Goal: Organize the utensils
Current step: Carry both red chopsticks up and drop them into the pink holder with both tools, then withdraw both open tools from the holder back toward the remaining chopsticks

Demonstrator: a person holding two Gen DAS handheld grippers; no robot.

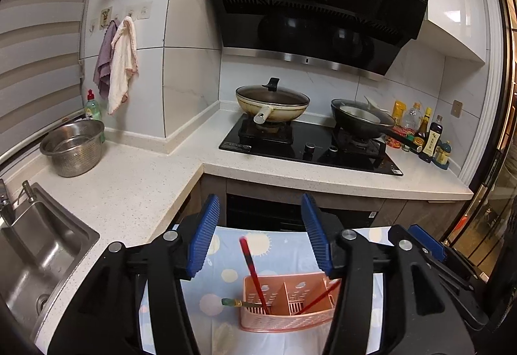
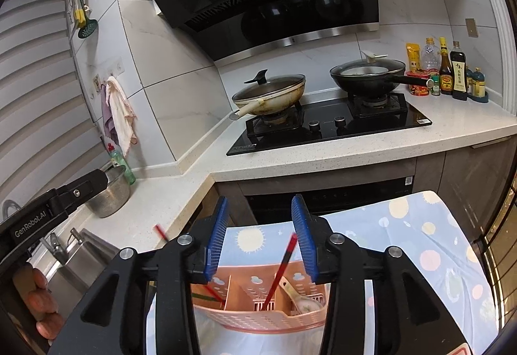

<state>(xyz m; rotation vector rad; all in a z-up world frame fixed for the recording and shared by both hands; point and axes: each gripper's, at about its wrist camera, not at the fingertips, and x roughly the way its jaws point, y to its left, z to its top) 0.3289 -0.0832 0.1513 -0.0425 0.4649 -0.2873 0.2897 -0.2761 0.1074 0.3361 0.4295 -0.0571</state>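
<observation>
1. Holding our left tongs point(image 1: 260, 233) parted and empty above a pink basket point(image 1: 287, 322).
2. Our right tongs point(image 2: 258, 237) stand parted too, gripping nothing.
3. Two red chopsticks point(image 2: 280, 271) lean in the basket's compartments; a spoon point(image 2: 302, 300) lies in the right one.
4. The basket sits on a patterned cloth point(image 2: 420, 245) near the worktop point(image 1: 129, 187).

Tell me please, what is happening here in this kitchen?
A person holds a two-finger gripper in each hand over a pink utensil basket that sits on a patterned cloth. The left gripper and the right gripper are both open. One red chopstick stands in the basket's left compartment; another leans in the middle one, neither gripped. A spoon lies in the right compartment. Two lidded pans sit on the stove behind.
</observation>
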